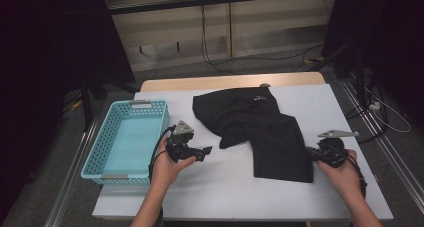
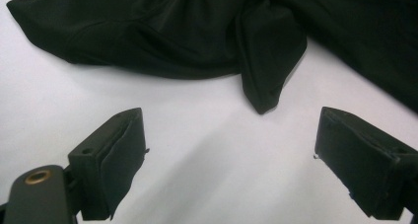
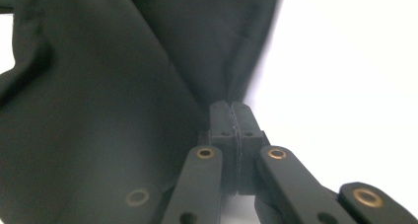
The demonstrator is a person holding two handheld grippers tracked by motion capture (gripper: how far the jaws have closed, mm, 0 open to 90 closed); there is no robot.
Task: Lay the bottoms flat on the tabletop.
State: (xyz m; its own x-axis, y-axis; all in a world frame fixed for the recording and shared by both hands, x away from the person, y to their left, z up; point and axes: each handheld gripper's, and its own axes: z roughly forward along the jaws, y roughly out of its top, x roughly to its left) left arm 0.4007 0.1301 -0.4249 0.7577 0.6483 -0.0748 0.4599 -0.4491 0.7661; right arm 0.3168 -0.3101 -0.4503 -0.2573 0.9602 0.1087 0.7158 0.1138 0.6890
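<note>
We hold the right tool (image 1: pixel 311 153) clamped on the black, soft fabric garment (image 1: pixel 260 129); in the right gripper view its two black jaws stand pressed flat together, with a fold of the cloth's edge (image 3: pixel 236 86) running straight into the seam between them. The bite sits at the garment's near right corner, and the rest of the cloth spreads away from this tool, up and to the left across the white surface (image 1: pixel 225 182), crumpled and partly folded over itself.

Our left tool (image 1: pixel 206 151) hangs above the bare surface with its jaws standing wide apart and nothing between them. In the left gripper view the garment lies just ahead of this tool, apart from it, with a pointed flap of cloth (image 2: pixel 266 93) drooping toward the gap between the jaws but stopping short of them.

Just beside the left tool, on its outer side, sits a light blue perforated plastic basket (image 1: pixel 95 159) with grey handles, resting at the left edge of the surface. The two tools are well apart, with the lower part of the garment between them.
</note>
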